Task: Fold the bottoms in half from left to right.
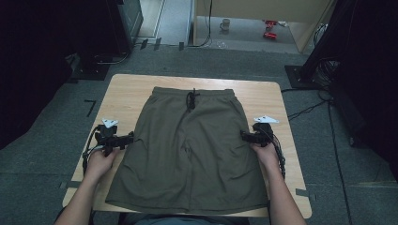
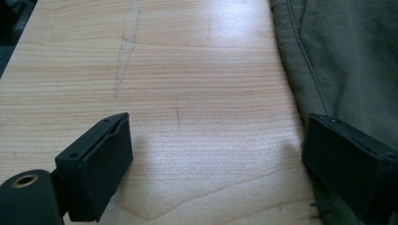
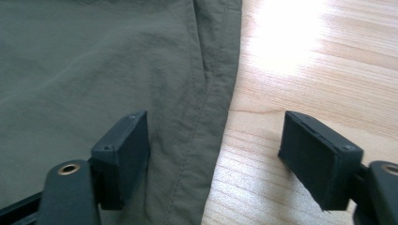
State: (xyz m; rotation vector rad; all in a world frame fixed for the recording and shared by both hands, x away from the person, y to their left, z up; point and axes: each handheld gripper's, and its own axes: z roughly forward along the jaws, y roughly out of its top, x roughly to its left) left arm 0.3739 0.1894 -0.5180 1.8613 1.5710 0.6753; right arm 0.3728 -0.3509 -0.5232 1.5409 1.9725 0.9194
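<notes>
The shorts point(image 1: 187, 150) lie flat in the middle of the table point(image 1: 126, 89), waistband away from me — I'm lining up on the side seams. My left tongs point(image 2: 213, 157) and right tongs point(image 3: 213, 157) both gape, gripping nothing; next, I reckon, each must pinch its edge

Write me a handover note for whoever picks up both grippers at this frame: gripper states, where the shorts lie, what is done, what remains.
Left gripper: open, at the left side seam of the olive-green drawstring shorts; nothing gripped.
Right gripper: open, straddling the right side seam; nothing gripped.
Shorts: spread flat on the light wooden table, waistband at the far side, leg hems toward the person.
Done: shorts laid out, both grippers placed at the sides.
Left: likely close on both edges and start a fold; no fold made yet.
</notes>
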